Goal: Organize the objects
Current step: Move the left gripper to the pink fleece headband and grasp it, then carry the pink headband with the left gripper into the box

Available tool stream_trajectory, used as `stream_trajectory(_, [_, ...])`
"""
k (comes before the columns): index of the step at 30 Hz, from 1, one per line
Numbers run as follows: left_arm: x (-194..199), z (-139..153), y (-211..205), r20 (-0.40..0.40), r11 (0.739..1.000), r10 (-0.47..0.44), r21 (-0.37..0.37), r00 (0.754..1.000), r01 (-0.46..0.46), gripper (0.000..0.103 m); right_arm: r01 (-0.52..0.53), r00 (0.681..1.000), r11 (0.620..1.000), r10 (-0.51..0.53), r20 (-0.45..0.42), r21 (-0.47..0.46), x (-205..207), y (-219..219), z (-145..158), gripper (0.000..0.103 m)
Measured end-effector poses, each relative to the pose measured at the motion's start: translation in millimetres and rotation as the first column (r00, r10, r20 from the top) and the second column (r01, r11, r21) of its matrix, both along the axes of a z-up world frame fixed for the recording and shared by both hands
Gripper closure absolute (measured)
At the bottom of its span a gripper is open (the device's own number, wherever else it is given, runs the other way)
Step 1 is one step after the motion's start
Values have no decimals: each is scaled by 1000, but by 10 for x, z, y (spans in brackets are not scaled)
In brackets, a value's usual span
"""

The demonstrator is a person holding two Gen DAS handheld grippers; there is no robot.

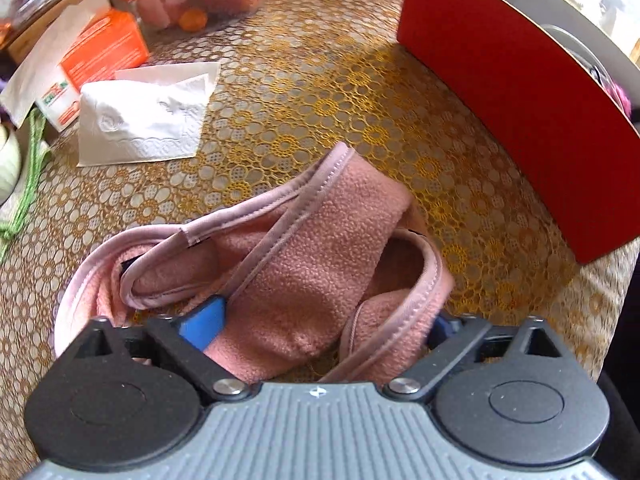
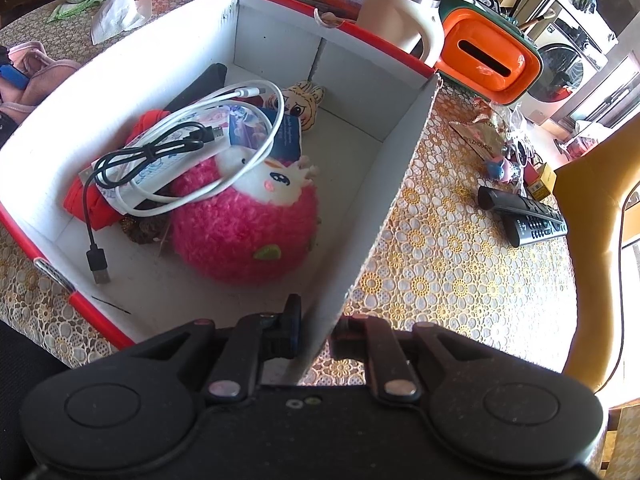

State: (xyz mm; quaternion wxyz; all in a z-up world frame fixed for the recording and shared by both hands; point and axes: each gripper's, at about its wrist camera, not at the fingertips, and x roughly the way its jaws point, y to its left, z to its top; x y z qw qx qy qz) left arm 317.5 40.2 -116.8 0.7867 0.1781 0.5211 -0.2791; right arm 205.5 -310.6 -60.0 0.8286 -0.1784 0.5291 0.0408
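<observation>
Beside the red box [image 1: 520,92], the left gripper [image 1: 320,320] straddles the pink fleece garment [image 1: 304,264], jaws wide, while the right gripper [image 2: 316,336] pinches the box wall; a loose strap could snag its rim.

A table under a gold-and-white floral lace cloth [image 1: 328,92] carries a pink fleece garment with satin trim [image 1: 304,264], an embossed white paper napkin [image 1: 140,120] and an orange cardboard carton [image 1: 106,52]. A red-sided cardboard box with a white interior [image 2: 352,184] stands on it, with two black remote controls [image 2: 524,216] lying nearby and an orange tissue holder [image 2: 488,64] beyond the box.
</observation>
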Motion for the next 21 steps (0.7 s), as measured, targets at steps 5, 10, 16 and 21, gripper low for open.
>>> stream_trajectory(5, [-59,78,42,-3,999,26,-41,1000,-26,59,4,1000,1000,-4,2,2,5,1,-7,90])
stream_trajectory(10, [-130,159,45,-3,996,62,-59,998,-62,84,7,1000,1000,-7,6,5,5,-4,-8,90])
stream_trajectory(16, [-306,397,-67,55,994,81,-75,995,-76,87,5,1000,1000,-5,10,5,8,-7,-10,91])
stream_trajectory(21, [-500,740,-233,95,995,49,-88,994,-40,87,2,1000,1000,-2,16,8,9,-13,-11,92])
